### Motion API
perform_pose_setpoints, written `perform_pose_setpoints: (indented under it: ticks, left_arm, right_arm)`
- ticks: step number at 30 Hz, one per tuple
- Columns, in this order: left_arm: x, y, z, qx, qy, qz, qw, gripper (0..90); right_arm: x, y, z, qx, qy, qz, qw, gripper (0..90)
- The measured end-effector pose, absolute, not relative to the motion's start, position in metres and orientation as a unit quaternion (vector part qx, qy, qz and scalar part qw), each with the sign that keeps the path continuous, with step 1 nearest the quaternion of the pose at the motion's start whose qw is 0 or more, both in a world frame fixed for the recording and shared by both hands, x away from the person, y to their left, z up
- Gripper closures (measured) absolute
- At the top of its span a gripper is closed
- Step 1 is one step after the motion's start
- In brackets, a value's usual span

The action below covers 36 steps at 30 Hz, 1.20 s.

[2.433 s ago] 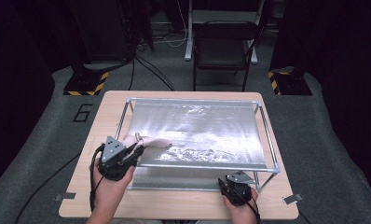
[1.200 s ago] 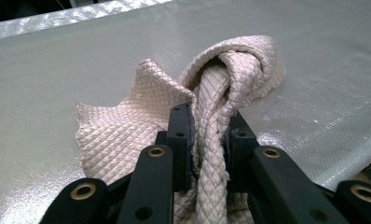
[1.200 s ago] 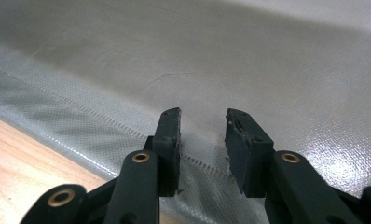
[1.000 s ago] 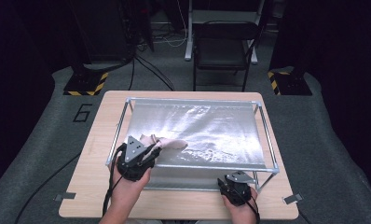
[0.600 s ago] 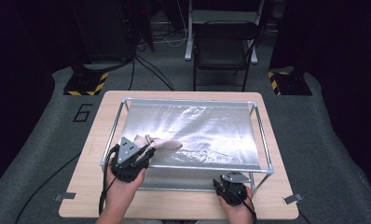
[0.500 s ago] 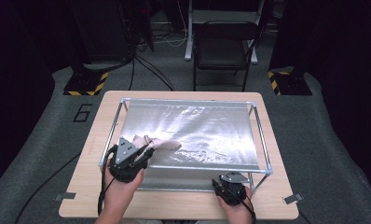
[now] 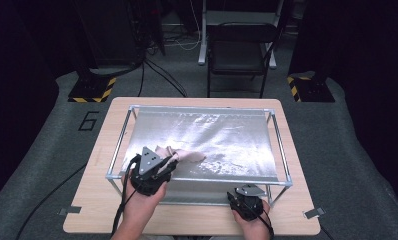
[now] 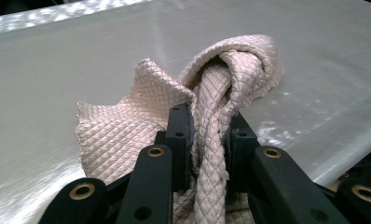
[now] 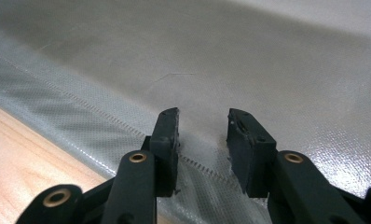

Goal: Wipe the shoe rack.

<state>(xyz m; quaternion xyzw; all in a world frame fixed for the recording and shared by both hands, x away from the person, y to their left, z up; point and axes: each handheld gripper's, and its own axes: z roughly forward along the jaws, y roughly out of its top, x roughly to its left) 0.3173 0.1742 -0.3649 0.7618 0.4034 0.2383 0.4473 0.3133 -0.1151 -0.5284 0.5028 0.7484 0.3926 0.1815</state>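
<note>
Where the person's forearms come in at the near edge of the bench (image 7: 87,210), the right tongs (image 7: 247,202) sit low at the front of the metal frame (image 7: 197,178), close to its near right corner. Their jaws stand apart with nothing between them; in the right gripper view (image 9: 202,130) they point over the stitched hem of the silvery sheet (image 9: 267,70), where it meets the bare wood.

Just beyond and to the left, the left tongs (image 7: 162,167) reach over the frame's front rail. They are clamped on the beige cloth (image 7: 182,156): in the left gripper view (image 8: 207,140) a rolled, rope-like fold of the quilted cloth (image 8: 127,126) is pinched tight between the two black pads, and the rest of it spreads out to the left and loops up ahead of the jaws.

That cloth lies bunched on the sheet's near left part, trailing a short way toward the middle from the tongs that hold it.

Farther on, the sheet (image 7: 212,135) stretches wrinkled and shiny across the frame to the back rail. Behind the bench stands a dark folding chair (image 7: 239,55) on grey floor, with black-and-yellow striped bases (image 7: 92,92) at either side.
</note>
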Motion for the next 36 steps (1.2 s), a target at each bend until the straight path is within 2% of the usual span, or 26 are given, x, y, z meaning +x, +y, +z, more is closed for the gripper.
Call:
perform_pose_setpoints:
  ticks: [7,10,16,22,36]
  left_arm:
    - [0.319,0.173,-0.364,0.768,0.395,0.231,0.449,75.6]
    - [0.32,0.179,-0.364,0.761,0.404,0.245,0.445,75.6]
    - [0.322,0.212,-0.363,0.746,0.435,0.248,0.439,75.6]
    - [0.323,0.227,-0.363,0.74,0.449,0.248,0.436,75.7]
    - [0.325,0.188,-0.362,0.757,0.428,0.245,0.428,75.5]
  right_arm:
    - [0.313,-0.115,-0.528,0.506,0.748,0.39,0.179,64.0]
    - [0.313,-0.115,-0.528,0.504,0.749,0.389,0.181,64.2]
    - [0.314,-0.117,-0.528,0.494,0.755,0.389,0.186,64.5]
    - [0.314,-0.117,-0.528,0.494,0.755,0.389,0.187,64.5]
    - [0.313,-0.115,-0.528,0.506,0.748,0.393,0.176,64.5]
